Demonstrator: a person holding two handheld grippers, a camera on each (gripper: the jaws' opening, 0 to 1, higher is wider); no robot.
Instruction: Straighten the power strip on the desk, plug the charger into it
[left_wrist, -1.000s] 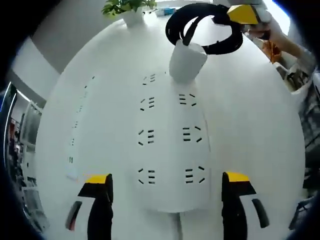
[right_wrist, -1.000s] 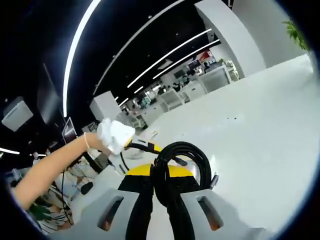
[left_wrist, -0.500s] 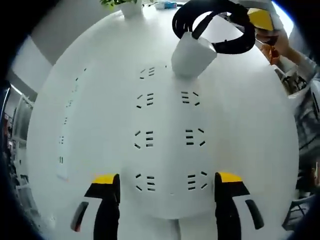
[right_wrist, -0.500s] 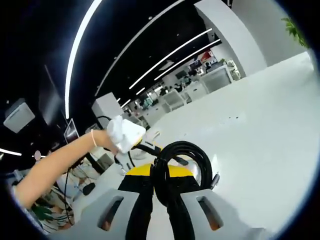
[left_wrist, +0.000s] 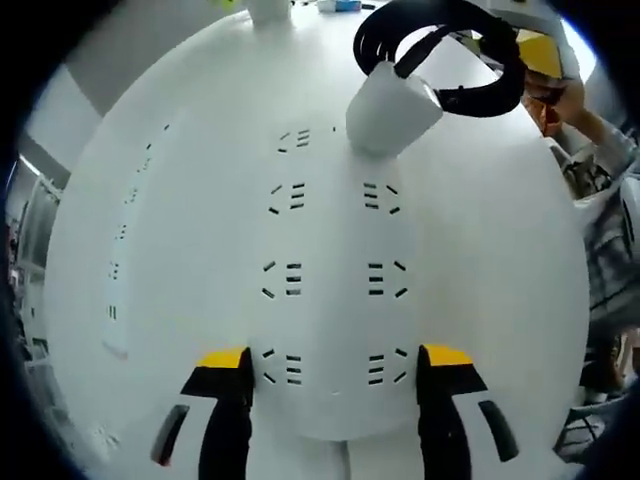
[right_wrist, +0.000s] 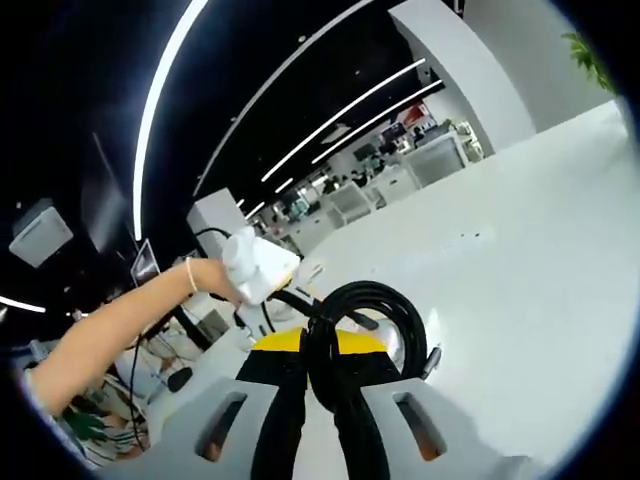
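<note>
Left gripper view: the white power strip (left_wrist: 335, 290) is seen lying on the desk (left_wrist: 500, 260) between the spread jaws of the left gripper (left_wrist: 335, 400), with the white charger (left_wrist: 392, 108) standing at its far end. The charger's black coiled cable (right_wrist: 365, 320) is clamped by the right gripper (right_wrist: 320, 385).

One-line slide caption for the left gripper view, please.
Left hand-held gripper straddles the white power strip on the desk; white charger with coiled black cable sits at its far end.

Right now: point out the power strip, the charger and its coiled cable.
power strip (left_wrist: 335, 300): left gripper view, bare middle of its top face.
charger (left_wrist: 390, 108): left gripper view, white body.
coiled cable (right_wrist: 370, 305): right gripper view, black loop.
</note>
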